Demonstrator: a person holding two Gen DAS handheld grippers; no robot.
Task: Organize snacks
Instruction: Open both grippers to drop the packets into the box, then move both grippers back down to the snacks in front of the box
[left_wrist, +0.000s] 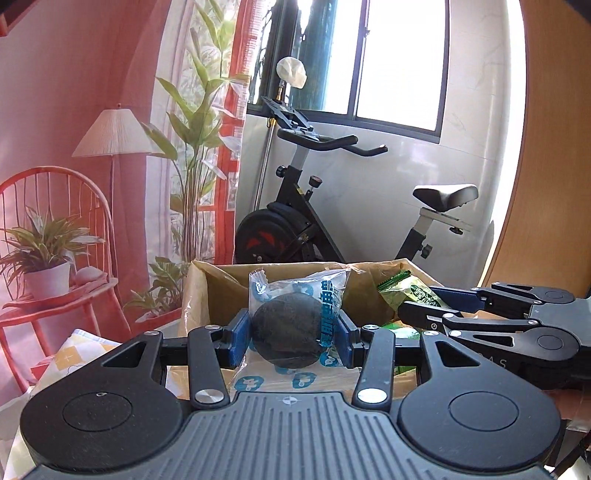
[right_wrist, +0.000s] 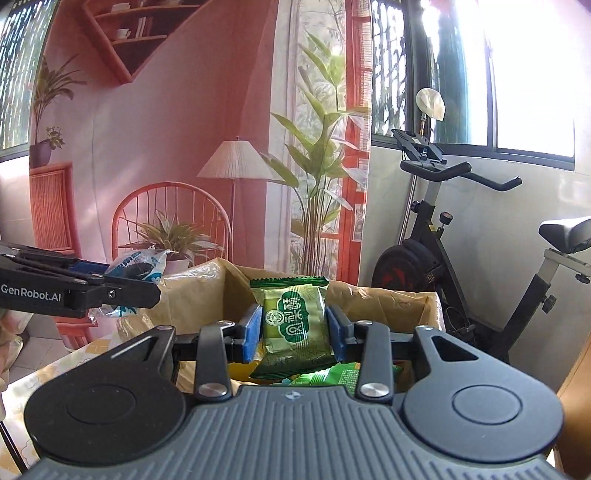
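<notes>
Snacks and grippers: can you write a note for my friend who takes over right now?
Left gripper: shut on a blue-wrapped dark round snack, held above the box.
Right gripper: shut on a green snack pack, also over the box.
Done: both snacks picked up.
Left: set them down where they belong; more green packs lie in the box.

Left black hand-held gripper (left_wrist: 291, 334) with blue pads (left_wrist: 240, 334): clamped, tilted slightly down. Right black hand-held gripper (right_wrist: 294, 328): clamped likewise, close alongside, apparently level with left.
</notes>
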